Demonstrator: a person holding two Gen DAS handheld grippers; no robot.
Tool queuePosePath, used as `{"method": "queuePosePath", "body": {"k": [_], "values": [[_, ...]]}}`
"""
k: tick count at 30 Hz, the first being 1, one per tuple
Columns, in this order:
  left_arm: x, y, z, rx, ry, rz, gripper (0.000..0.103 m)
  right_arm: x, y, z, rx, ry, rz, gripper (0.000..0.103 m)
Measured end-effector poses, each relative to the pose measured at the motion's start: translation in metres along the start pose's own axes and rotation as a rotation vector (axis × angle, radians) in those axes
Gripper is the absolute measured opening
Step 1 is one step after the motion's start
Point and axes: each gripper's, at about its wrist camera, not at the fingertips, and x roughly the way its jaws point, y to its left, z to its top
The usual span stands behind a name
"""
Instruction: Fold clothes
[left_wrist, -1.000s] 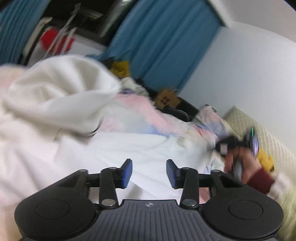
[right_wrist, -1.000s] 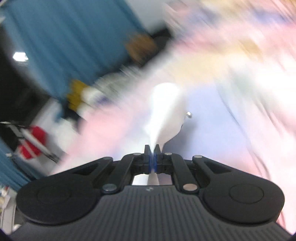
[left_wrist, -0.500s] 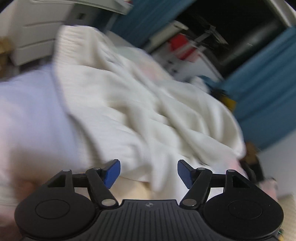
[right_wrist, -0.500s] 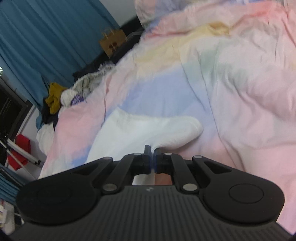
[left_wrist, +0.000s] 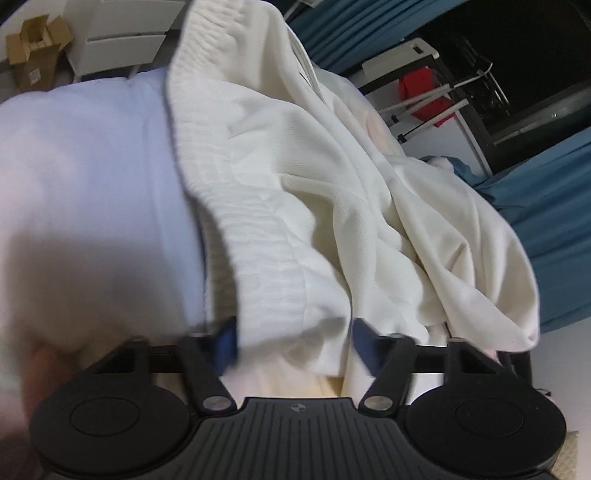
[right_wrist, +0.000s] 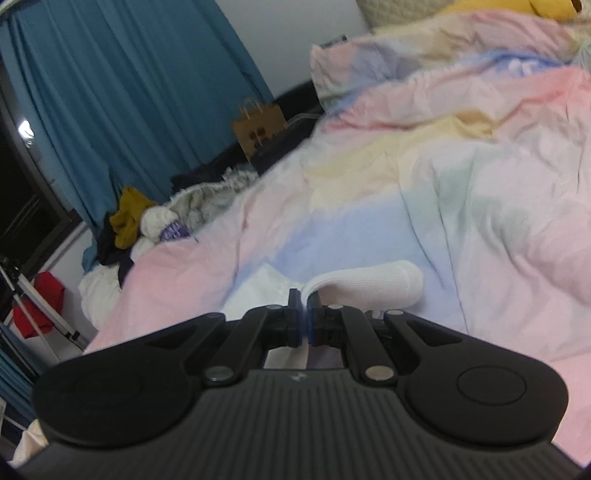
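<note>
No text, label, brand or number can be read in either view. The paper bag (right_wrist: 259, 125) by the curtain carries a dark printed mark, too blurred to make out. The cardboard box (left_wrist: 31, 44) has a pale sticker whose print is illegible. A purple patch on the clothes pile (right_wrist: 173, 230) shows white marks that cannot be deciphered. Each gripper body bears a small round emblem with no lettering

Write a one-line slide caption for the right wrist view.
Right gripper shut on a white garment's ribbed cuff, the sleeve lying on a pastel duvet.
</note>
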Motion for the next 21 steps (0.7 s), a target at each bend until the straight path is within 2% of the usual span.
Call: {"method": "queuePosePath", "body": {"k": [1, 2, 4, 6, 9, 11, 15, 18, 20, 21], "values": [[0.006, -0.002, 0.003, 0.020, 0.007, 0.005, 0.025, 0.004, -0.003, -0.001, 0.013, 0.017, -0.009, 0.006], [0.008, -0.004, 0.007, 0.031, 0.006, 0.006, 0.017, 0.009, -0.007, -0.002, 0.027, 0.033, -0.017, 0.006], [0.005, -0.007, 0.016, 0.041, -0.007, 0.000, 0.011, 0.014, -0.016, -0.004, 0.079, 0.072, -0.012, 0.006], [-0.002, -0.010, 0.025, 0.060, -0.030, -0.009, 0.010, 0.019, -0.028, -0.005, 0.144, 0.111, 0.004, 0.006], [-0.038, -0.011, 0.044, 0.090, -0.086, -0.061, 0.009, 0.026, -0.049, -0.007, 0.273, 0.180, 0.034, 0.006], [-0.061, -0.009, 0.059, 0.101, -0.106, -0.083, 0.009, 0.032, -0.059, -0.009, 0.308, 0.230, 0.046, 0.007], [-0.091, 0.004, 0.083, 0.121, -0.094, -0.046, 0.009, 0.041, -0.071, -0.016, 0.390, 0.297, 0.030, 0.009], [-0.099, 0.025, 0.085, 0.139, -0.048, 0.011, 0.009, 0.050, -0.076, -0.019, 0.420, 0.333, 0.042, 0.019], [-0.104, 0.041, 0.084, 0.146, -0.016, 0.047, 0.009, 0.056, -0.077, -0.019, 0.413, 0.344, 0.062, 0.029], [-0.105, 0.052, 0.081, 0.142, 0.003, 0.060, 0.009, 0.058, -0.078, -0.018, 0.407, 0.348, 0.072, 0.030]]}}
